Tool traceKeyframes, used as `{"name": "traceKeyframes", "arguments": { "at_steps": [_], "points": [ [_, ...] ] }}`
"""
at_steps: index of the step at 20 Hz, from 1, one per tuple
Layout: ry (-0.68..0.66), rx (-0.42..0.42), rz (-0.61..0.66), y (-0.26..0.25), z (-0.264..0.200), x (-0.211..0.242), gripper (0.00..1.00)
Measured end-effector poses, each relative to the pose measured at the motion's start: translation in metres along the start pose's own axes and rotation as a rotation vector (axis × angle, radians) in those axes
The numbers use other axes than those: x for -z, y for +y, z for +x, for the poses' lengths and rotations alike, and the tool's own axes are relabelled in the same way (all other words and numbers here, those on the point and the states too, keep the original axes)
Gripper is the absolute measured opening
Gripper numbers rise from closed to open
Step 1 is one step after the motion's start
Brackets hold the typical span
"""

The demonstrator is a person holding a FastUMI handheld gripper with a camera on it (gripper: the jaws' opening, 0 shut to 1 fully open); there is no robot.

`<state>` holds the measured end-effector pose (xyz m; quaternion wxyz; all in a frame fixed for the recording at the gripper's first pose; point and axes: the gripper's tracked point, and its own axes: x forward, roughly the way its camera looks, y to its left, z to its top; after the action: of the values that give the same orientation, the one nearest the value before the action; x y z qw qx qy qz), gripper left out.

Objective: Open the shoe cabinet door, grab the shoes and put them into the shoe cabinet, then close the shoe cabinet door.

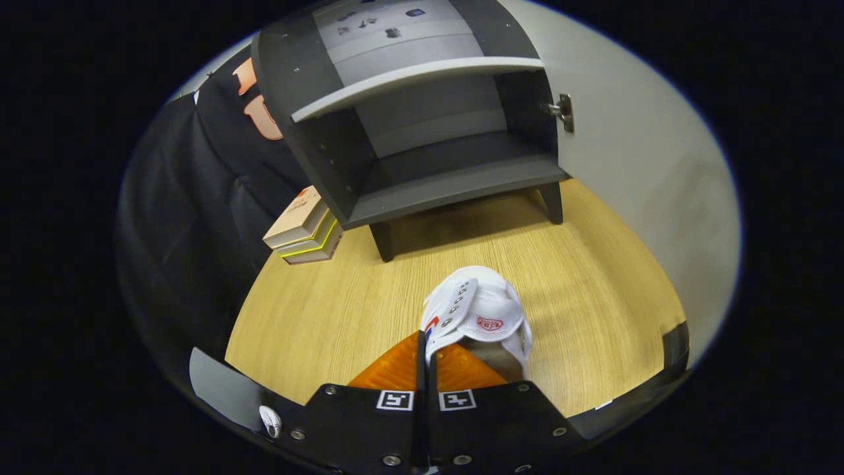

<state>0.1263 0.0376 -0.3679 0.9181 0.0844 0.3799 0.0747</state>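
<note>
Pale wood-grain desk [369, 297] carries everything in the gripper view. Beyond the tongs stands the dark grey shoe cabinet [310, 99] on short dark legs, tilted in the fisheye. Its light grey door [633, 171] is swung wide open to the right, metal hinge [562, 111] showing at the frame edge. Inside: one pale shelf board [409, 82] across the upper part, a bare dark bottom board [448, 188] below it.

Just left of the cabinet's foot, a small stack of books [304, 227] lies on the desk — tan cover on top, yellow-edged volumes under it.

White canvas sneaker [478, 313] with a red logo on its tongue and a row of metal eyelets sits just ahead of the tongs, toe pointing toward the cabinet, well short of it.

Tongs [428, 353] point forward and slightly down at the desk, aimed toward the cabinet opening. The two fingers are drawn together with barely a slit between them — clamped on the sneaker's collar edge at the heel end. Whether the sole is touching the desk or lifted — cannot tell.
</note>
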Motion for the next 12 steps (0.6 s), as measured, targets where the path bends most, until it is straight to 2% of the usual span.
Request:
{"name": "traceKeyframes", "arguments": {
  "at_steps": [7, 12],
  "points": [
    [-0.178, -0.040, -0.076, 0.033, -0.069, -0.088, 0.00],
    [-0.249, -0.046, -0.104, 0.043, -0.093, -0.128, 0.00]
  ]
}}
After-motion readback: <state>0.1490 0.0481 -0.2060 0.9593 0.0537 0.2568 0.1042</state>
